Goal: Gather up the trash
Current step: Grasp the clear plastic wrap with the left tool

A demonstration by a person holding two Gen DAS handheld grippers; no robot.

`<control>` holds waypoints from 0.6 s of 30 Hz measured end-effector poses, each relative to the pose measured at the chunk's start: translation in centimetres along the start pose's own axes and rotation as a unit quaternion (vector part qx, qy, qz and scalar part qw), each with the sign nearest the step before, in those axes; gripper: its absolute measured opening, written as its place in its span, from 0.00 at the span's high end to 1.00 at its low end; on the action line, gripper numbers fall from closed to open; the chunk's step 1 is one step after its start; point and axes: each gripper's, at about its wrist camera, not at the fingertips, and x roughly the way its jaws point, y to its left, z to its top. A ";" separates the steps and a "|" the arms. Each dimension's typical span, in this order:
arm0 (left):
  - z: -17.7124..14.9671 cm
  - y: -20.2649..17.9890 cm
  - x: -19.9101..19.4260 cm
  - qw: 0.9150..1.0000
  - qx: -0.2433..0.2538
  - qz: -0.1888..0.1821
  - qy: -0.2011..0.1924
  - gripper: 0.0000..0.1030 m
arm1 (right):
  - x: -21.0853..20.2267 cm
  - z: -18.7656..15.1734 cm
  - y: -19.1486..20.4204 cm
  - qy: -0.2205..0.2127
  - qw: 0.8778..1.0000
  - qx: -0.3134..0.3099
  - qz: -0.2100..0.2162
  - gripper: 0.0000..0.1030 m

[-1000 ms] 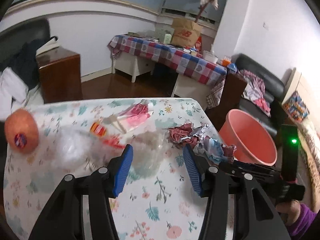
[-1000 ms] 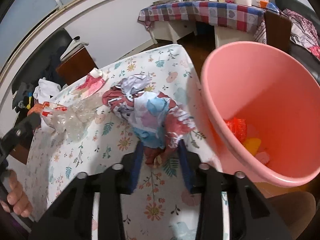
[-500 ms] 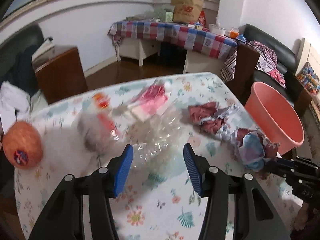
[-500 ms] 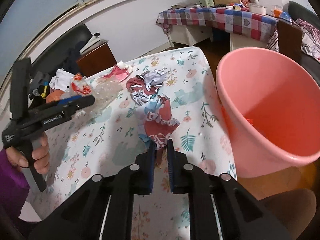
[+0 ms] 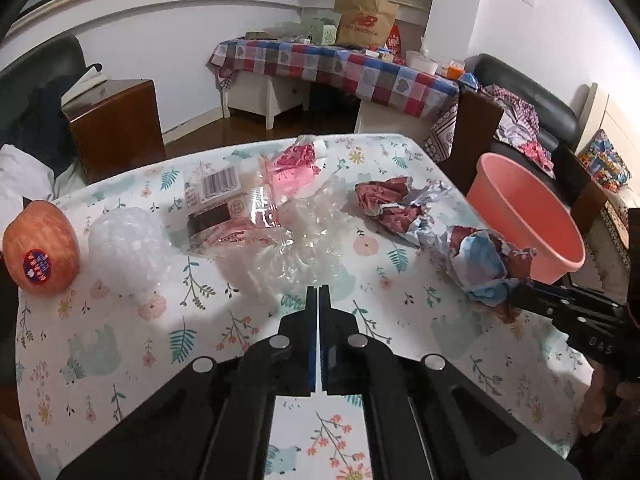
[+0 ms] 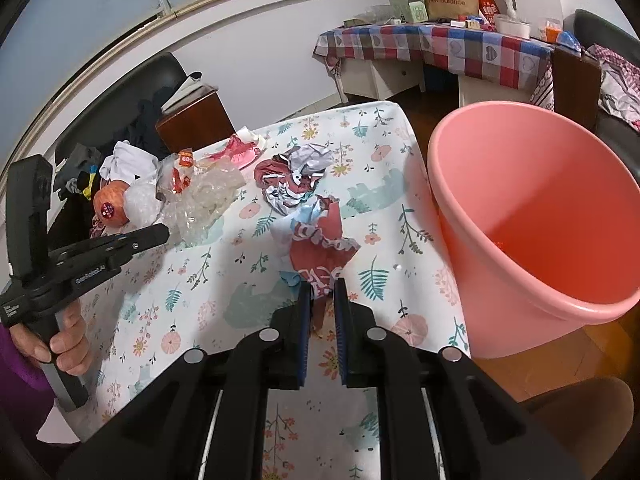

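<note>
A crumpled red, white and blue wrapper (image 6: 316, 240) lay on the floral tablecloth (image 6: 192, 300), its near end pinched between the pads of the right gripper (image 6: 319, 292), which was clamped on it. Just right of that gripper the table edge dropped away, and one pink bucket (image 6: 532, 216) stood there below the edge, mouth open, with a little red rubbish at its bottom. A second crumpled wrapper (image 5: 394, 202) sat just beyond the first. The left gripper (image 5: 318, 292) was fully closed, its tips at the near fringe of a clear crinkled plastic sheet (image 5: 304, 240); whether it pinched the film could not be told. Ahead and left of it lay one printed snack packet (image 5: 224, 208), one pink pouch (image 5: 296, 164), one bubble-wrap wad (image 5: 124, 240) and one apple (image 5: 40, 252) near the table's left edge. The cloth nearest both grippers was bare.
</note>
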 end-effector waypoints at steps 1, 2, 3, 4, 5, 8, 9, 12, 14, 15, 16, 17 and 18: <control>0.0 0.2 -0.4 1.000 -0.006 -0.002 -0.002 0.99 | 0.0 0.0 -0.1 0.000 1.000 0.001 0.001 0.89; 0.0 0.5 -0.6 1.000 -0.012 0.000 -0.003 0.98 | 0.0 0.1 -0.2 -0.001 1.000 0.003 0.002 0.89; 0.1 0.9 -0.7 1.000 -0.021 0.006 -0.005 0.95 | -0.1 0.1 -0.3 -0.001 1.000 0.006 0.005 0.89; 0.2 1.5 -0.8 0.999 -0.031 0.013 -0.006 0.82 | -0.1 0.1 -0.4 -0.002 1.000 0.008 0.007 0.89; 0.2 2.0 -0.7 0.999 -0.042 0.021 -0.006 0.60 | -0.1 0.1 -0.5 -0.002 1.000 0.010 0.008 0.89; 0.4 3.3 -0.4 0.997 -0.076 0.019 -0.007 0.50 | 0.0 0.2 -0.6 -0.002 1.000 0.014 0.012 0.89; 0.5 3.6 -0.1 0.996 -0.086 0.013 -0.003 0.50 | 0.0 0.2 -0.7 -0.002 1.000 0.013 0.012 0.89; 0.9 3.9 0.8 0.995 -0.103 0.006 -0.004 0.50 | 0.0 0.2 -0.6 -0.003 1.000 0.011 0.010 0.89; 1.1 3.7 1.6 0.995 -0.103 0.009 -0.003 0.52 | 0.0 0.2 -0.5 -0.003 1.000 0.009 0.009 0.89; 1.2 3.6 2.0 0.995 -0.103 0.006 -0.001 0.54 | 0.0 0.2 -0.5 -0.003 1.000 0.008 0.008 0.89; 1.2 3.5 2.2 0.995 -0.103 -0.003 0.000 0.63 | 0.0 0.2 -0.5 -0.003 1.000 0.007 0.008 0.89; 1.1 3.3 2.4 0.995 -0.102 -0.009 0.000 0.71 | 0.0 0.2 -0.4 -0.004 1.000 0.007 0.008 0.89; 1.1 3.0 2.4 0.995 -0.098 -0.012 0.001 0.71 | 0.0 0.2 -0.4 -0.004 1.000 0.007 0.008 0.89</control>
